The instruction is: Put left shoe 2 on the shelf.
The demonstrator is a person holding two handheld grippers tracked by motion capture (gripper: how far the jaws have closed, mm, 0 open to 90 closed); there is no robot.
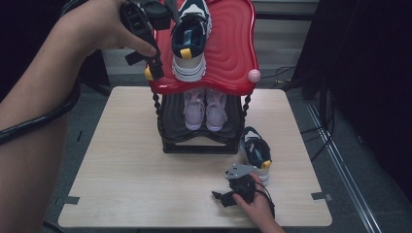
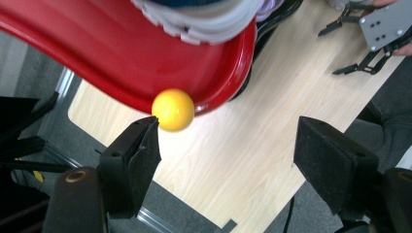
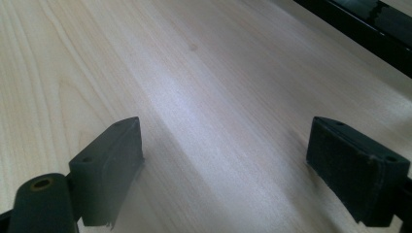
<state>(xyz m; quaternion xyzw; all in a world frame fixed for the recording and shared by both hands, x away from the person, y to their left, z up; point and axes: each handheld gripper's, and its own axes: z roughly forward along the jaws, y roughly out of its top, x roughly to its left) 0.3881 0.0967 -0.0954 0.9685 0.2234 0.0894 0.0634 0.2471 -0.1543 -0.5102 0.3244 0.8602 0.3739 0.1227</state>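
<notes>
Two grippers, both with fingers apart and empty.
Left gripper (image 2: pixel 226 145) sits upper left by the red shelf's (image 2: pixel 121 53) yellow ball (image 2: pixel 173 109); right gripper (image 3: pixel 233 165) rests low on the desk (image 3: pixel 194 73).

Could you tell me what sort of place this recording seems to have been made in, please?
Probably an indoor lab or recording studio: a small wooden table with tape marks on a grey floor, a two-tier shoe rack holding sneakers, and cables trailing beside dark curtains.

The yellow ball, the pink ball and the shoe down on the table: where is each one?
yellow ball (image 2: pixel 173 109), left gripper view, its round face.
pink ball (image 1: pixel 254 75), high view, its middle.
shoe on the table (image 1: pixel 256 151), high view, its dark upper.
</notes>
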